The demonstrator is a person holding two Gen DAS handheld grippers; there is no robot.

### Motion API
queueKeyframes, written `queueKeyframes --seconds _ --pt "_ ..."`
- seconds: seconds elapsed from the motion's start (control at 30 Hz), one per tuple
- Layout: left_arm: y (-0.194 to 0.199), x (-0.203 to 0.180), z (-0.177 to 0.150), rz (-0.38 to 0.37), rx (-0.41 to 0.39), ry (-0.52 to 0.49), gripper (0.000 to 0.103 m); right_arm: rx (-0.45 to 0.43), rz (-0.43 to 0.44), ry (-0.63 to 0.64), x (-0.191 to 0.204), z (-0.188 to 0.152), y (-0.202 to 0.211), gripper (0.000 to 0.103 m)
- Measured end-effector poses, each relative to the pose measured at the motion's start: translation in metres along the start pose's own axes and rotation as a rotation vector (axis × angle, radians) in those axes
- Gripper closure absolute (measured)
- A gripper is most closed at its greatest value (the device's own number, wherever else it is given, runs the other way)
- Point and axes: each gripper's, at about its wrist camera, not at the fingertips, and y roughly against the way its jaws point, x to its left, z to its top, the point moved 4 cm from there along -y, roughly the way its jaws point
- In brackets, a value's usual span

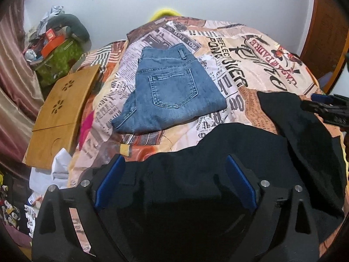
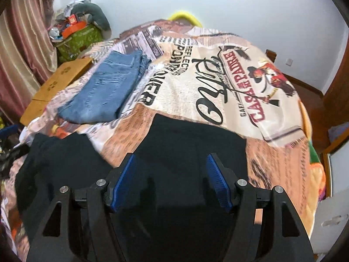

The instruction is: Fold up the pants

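Black pants [image 1: 218, 152] lie spread across the near part of the bed, with one dark part reaching toward the right [image 1: 305, 131]. My left gripper [image 1: 175, 174] hovers over them, its blue pads wide apart and open, the cloth lying loose below. In the right wrist view the same black pants [image 2: 192, 135] run under my right gripper [image 2: 171, 179], also open with nothing pinched. The right gripper's fingers [image 1: 327, 109] show at the right edge of the left wrist view. A folded pair of blue jeans [image 1: 170, 87] [image 2: 104, 91] rests farther back on the bed.
The bed carries a printed newspaper-style cover [image 1: 261, 61] [image 2: 218, 83]. A wooden lap tray [image 1: 59, 113] leans at the bed's left side. Behind it stands a green bag piled with clutter [image 1: 59, 59], next to a pink curtain [image 1: 13, 76]. A white wall is beyond.
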Motion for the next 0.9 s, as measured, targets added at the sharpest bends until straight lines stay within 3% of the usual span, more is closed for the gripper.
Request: queueKeyframes --seconds 0.4,0.47,0.53,0.6,0.7,0.9 --pt "-0.046 0.000 0.005 0.014 0.045 -0.014 0.010 0.156 0.093 -0.026 0.007 0.018 -0.094 0.040" --pt "-0.051 0.001 0.004 0.015 0.054 -0.011 0.010 0.132 0.072 -0.001 0.010 0.016 -0.098 0.041" --pt "-0.055 0.000 0.004 0.011 0.059 -0.004 0.010 0.114 0.058 0.021 0.013 0.015 -0.097 0.048" --pt "-0.058 0.000 0.004 0.004 0.068 0.003 0.010 0.113 0.070 0.020 0.012 0.014 -0.094 0.068" --pt "-0.060 -0.002 0.002 -0.006 0.080 0.012 0.010 0.117 0.056 0.020 0.009 0.013 -0.093 0.090" --pt "-0.050 -0.006 0.000 -0.007 0.089 0.006 0.010 0.085 0.077 -0.028 -0.002 0.017 -0.075 0.092"
